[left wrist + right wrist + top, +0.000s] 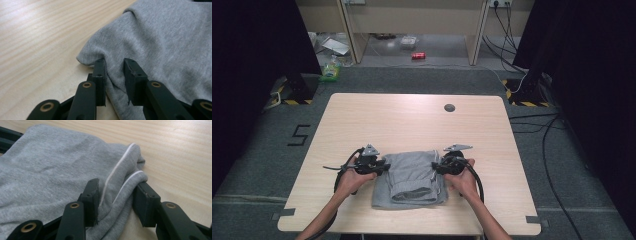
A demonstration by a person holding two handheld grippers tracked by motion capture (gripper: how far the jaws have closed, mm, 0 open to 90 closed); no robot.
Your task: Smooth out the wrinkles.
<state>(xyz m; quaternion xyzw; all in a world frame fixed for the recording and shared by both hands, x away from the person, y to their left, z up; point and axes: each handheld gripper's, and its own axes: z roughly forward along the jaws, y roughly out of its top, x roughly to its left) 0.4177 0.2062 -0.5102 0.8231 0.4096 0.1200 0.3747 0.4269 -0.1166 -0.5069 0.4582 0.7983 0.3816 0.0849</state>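
- Lying on the near half of the wooden table (362,120), a folded grey garment (412,180) is seen in the high view, well short of the round dark grommet (449,107) set in the far part of the tabletop.
- At the garment's left edge the left gripper (383,166) is held by the person's left hand (352,180); at the garment's right edge the right gripper (435,167) is held by the right hand (464,182). Both grippers are placed at the far part of the garment's sides and touch the cloth.
- A roll of fabric is seen along the garment's near edge.
- In the left gripper view, the left gripper (115,75) is set at the edge of the garment (162,42), and a fold of grey cloth is pinched between the 2 black jaws, which stand a narrow gap apart with fabric filling it. Bare table (37,37) is seen beside the garment's hem.
- In the right gripper view, the right gripper (117,197) is closed on a bunched edge of the garment (50,175); 2 white cord-like lines (113,172) run through the cloth held between the jaws. The jaws stand wider apart than those of the left gripper, with thick fabric pressed between them, and bare table (180,152) lies beyond the garment.
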